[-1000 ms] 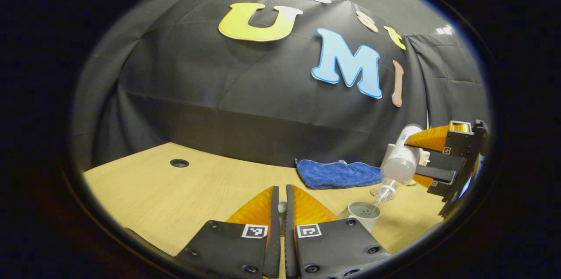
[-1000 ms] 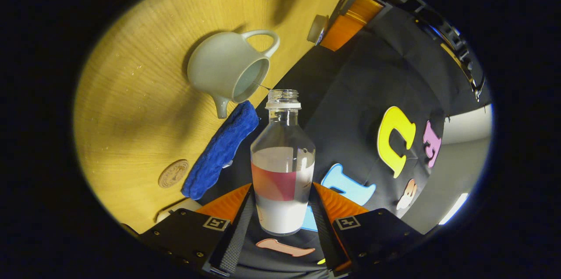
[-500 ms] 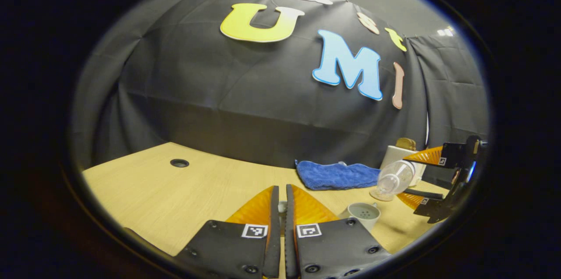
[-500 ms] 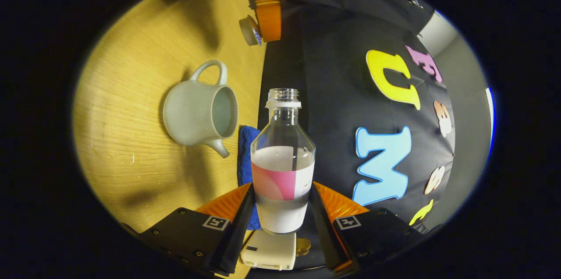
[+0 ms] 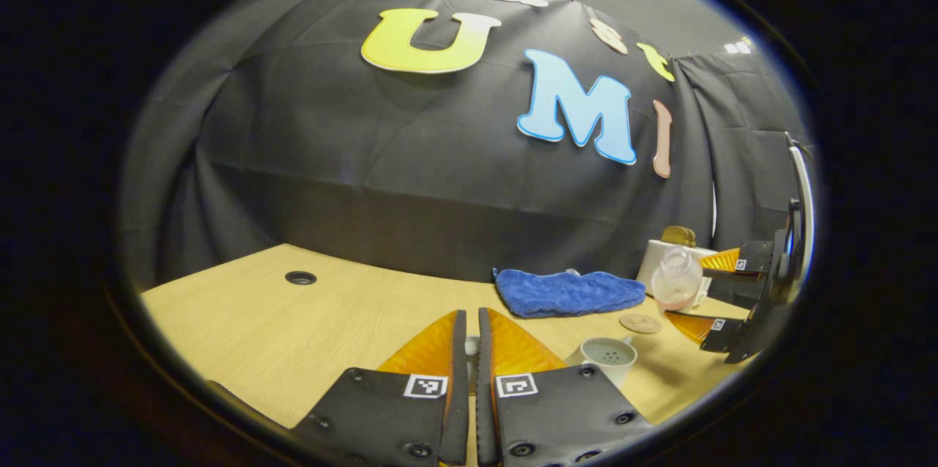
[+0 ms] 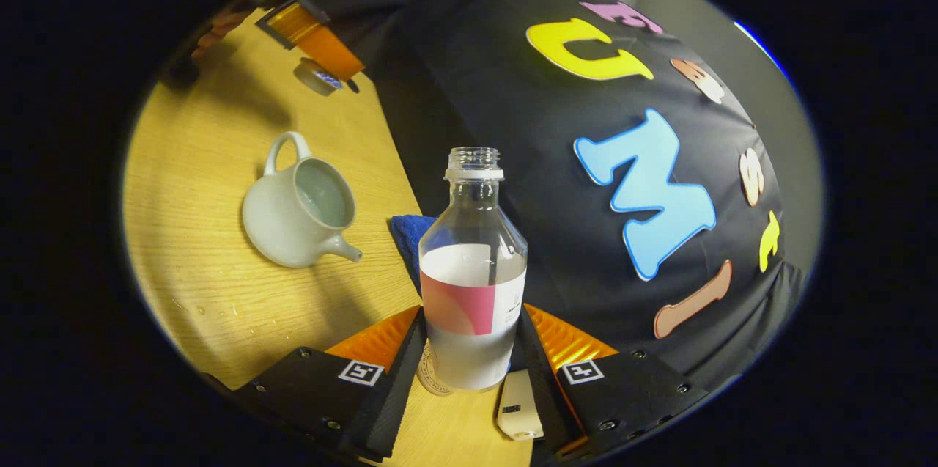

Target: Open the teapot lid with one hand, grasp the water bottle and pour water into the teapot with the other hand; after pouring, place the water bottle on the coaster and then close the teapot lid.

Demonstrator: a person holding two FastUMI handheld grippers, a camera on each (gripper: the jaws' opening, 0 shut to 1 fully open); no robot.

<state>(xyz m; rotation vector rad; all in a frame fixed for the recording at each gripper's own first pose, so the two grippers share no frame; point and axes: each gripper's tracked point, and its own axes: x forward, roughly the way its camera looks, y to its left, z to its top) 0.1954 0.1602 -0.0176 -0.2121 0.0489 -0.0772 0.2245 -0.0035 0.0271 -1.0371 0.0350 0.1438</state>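
The right gripper (image 6: 469, 335) has both fingers pressed on the lower body of the water bottle (image 6: 473, 262), which it holds capless and partly filled; the bottle's label is a pink and white band whose small print is too fine to read. Behind the bottle's base in the right gripper view, part of the round coaster (image 6: 432, 377) shows on the desk (image 6: 205, 291), its embossed marking illegible, with a small white box (image 6: 516, 405) just beside it. In the left gripper view the bottle (image 5: 676, 280) hangs above and just beyond the coaster (image 5: 640, 323), near the desk's right edge. The teapot (image 6: 297, 212) stands open near the middle of the desk, water visible inside, spout toward the blue cloth (image 5: 568, 292) lying along the desk's back edge. The left gripper (image 5: 469, 339) is almost closed on the teapot lid (image 6: 315, 76), held in the air well apart from the pot. Square black-and-white coded markers sit on both grippers' fingers. A round cable hole (image 5: 300, 278) is near the desk's back left corner.
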